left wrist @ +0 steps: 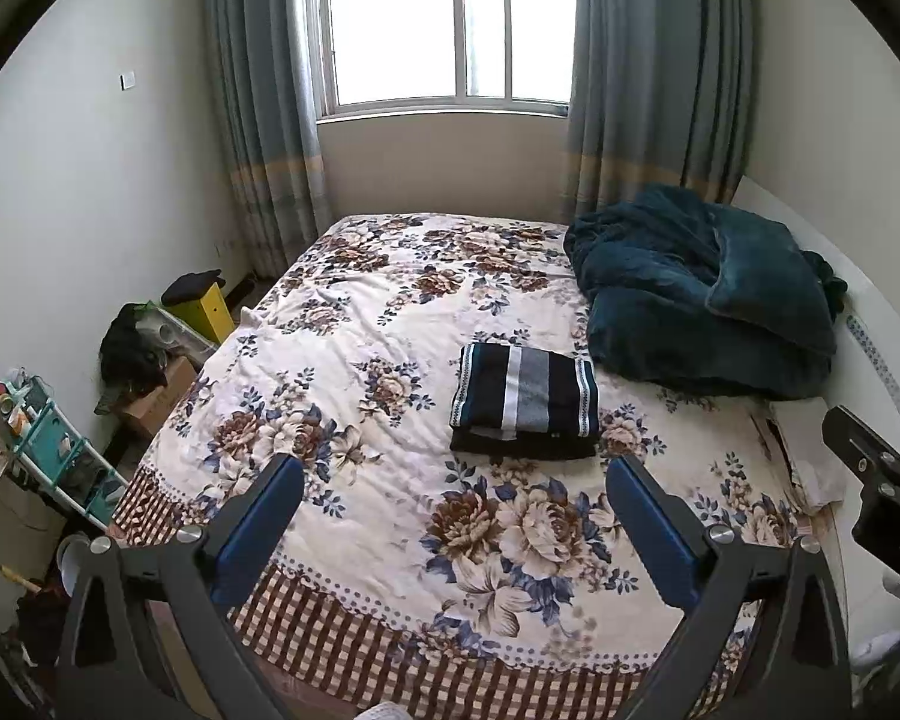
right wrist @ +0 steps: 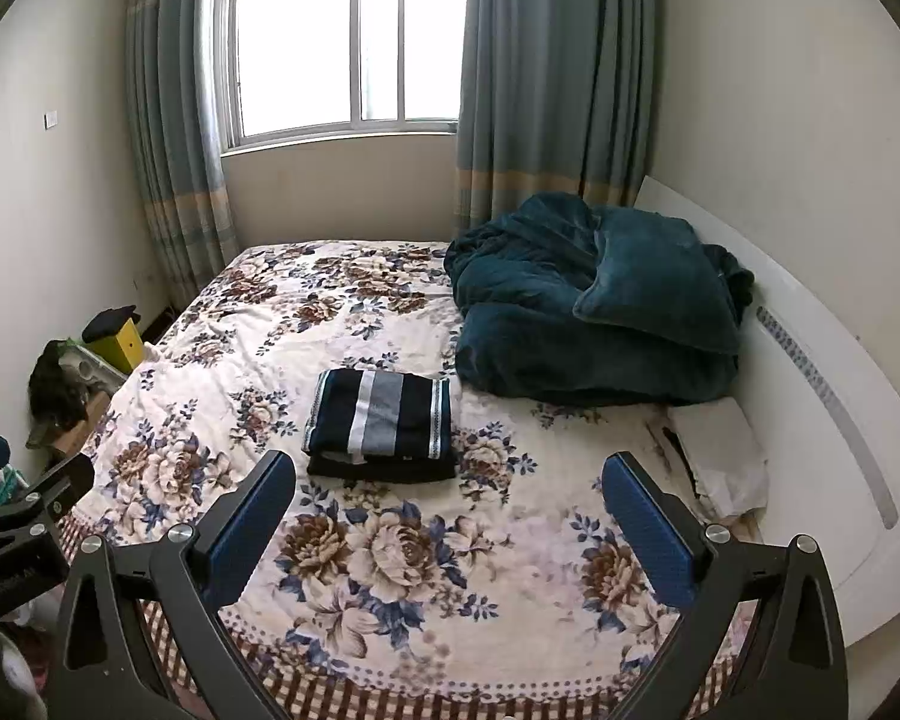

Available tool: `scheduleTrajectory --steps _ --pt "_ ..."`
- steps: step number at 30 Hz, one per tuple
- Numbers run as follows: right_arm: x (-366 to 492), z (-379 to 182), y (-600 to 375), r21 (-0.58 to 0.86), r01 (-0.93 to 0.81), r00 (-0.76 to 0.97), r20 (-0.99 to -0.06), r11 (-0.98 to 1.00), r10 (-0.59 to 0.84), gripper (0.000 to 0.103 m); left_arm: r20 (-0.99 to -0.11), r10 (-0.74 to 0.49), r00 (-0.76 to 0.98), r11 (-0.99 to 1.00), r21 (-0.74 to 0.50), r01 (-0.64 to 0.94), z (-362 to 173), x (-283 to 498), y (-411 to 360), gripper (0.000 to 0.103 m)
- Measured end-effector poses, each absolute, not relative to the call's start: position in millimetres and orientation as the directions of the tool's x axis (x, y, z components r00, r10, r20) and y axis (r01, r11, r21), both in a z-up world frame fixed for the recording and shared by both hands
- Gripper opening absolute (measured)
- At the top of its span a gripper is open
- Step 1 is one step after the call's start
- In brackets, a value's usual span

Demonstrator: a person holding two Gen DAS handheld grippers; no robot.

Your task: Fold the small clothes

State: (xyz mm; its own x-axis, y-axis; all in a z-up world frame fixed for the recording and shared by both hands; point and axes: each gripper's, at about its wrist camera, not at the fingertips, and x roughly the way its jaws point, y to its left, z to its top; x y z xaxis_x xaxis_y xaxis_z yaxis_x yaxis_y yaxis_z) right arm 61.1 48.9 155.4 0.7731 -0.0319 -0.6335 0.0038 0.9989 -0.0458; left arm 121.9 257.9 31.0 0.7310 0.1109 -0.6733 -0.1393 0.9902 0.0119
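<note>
A folded striped garment (left wrist: 525, 399), dark navy with grey and white bands, lies flat on the flowered bedspread (left wrist: 390, 372) near the bed's middle. It shows in the right wrist view too, as the striped garment (right wrist: 384, 417) on the bedspread (right wrist: 282, 324). My left gripper (left wrist: 456, 474) is open, held above the near part of the bed, short of the garment, with nothing between its blue pads. My right gripper (right wrist: 447, 471) is open too, just in front of the garment and holding nothing. The right gripper's body (left wrist: 876, 480) shows at the left view's right edge.
A rumpled teal blanket (left wrist: 702, 294) fills the bed's far right corner, by a white headboard (right wrist: 810, 372). A white pillow (right wrist: 720, 444) lies below it. Boxes, a yellow stool (left wrist: 207, 306) and a teal rack (left wrist: 60, 456) crowd the floor left of the bed. Curtains (left wrist: 258, 120) and window behind.
</note>
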Motion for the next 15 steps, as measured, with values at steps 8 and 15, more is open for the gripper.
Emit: scheduleTrajectory --steps 8,15 --pt "69.0 157.7 44.2 -0.028 -0.022 0.771 -0.637 0.999 -0.001 0.103 -0.666 0.118 0.736 0.990 0.020 -0.141 33.8 120.1 257.2 0.103" --pt "67.2 157.4 44.7 -0.021 -0.030 0.766 -0.643 0.999 0.010 0.103 -0.681 0.118 0.722 0.990 0.026 -0.138 35.3 118.6 255.9 0.103"
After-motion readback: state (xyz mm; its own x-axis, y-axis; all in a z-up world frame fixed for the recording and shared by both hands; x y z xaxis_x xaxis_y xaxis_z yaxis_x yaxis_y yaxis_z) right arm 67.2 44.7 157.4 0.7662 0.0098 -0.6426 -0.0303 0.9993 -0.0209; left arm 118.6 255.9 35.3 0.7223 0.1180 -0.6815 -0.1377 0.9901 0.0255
